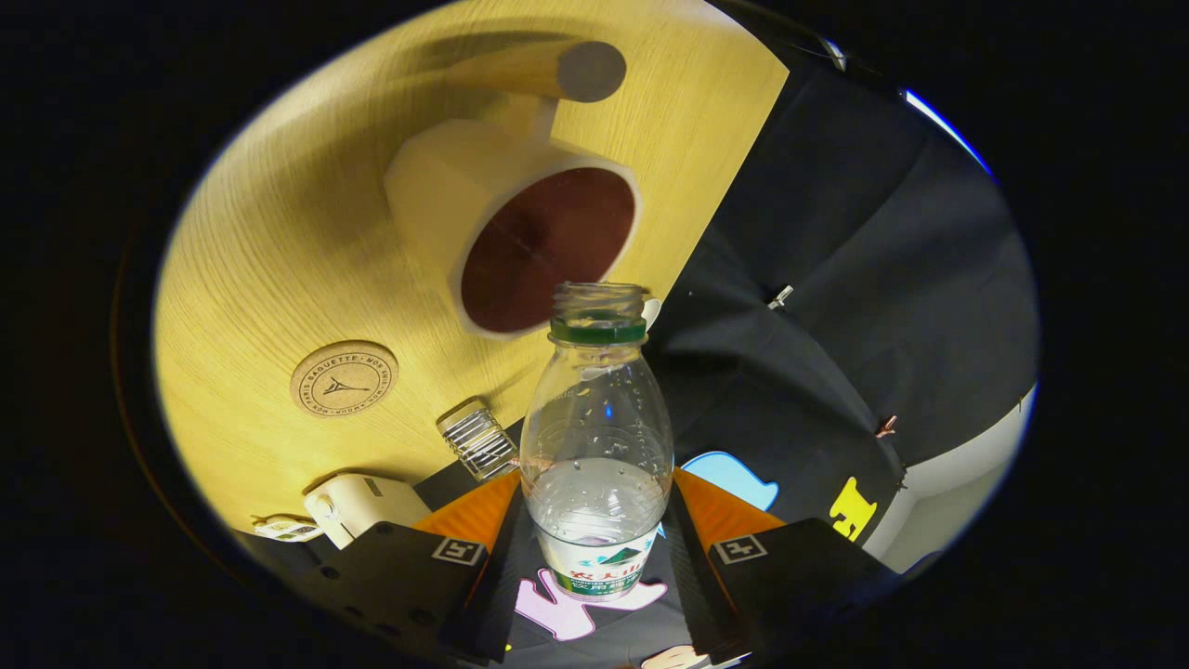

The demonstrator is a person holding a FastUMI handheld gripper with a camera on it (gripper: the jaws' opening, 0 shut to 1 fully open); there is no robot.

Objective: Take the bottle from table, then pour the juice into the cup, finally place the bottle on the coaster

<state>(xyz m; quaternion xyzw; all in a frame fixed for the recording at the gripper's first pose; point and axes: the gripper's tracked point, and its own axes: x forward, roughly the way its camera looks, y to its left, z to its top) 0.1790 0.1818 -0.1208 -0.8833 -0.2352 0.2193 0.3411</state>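
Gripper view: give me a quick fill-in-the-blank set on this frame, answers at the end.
1. The gripper has its fingers shut on the clear plastic ____.
2. The bottle has a green neck ring and its cap is ____.
3. The bottle's open mouth points toward the white ____ with the dark interior.
4. The round cork coaster lies on the light wooden ____, apart from the cup.

Answers: bottle; off; cup; table

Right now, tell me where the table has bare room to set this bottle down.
The gripper is shut on the bottle, tipped toward the cup. The coaster is bare. Bare table lies beside the cup and around the coaster. It is crowded at the table's edge, near the ribbed metal piece and the white box.
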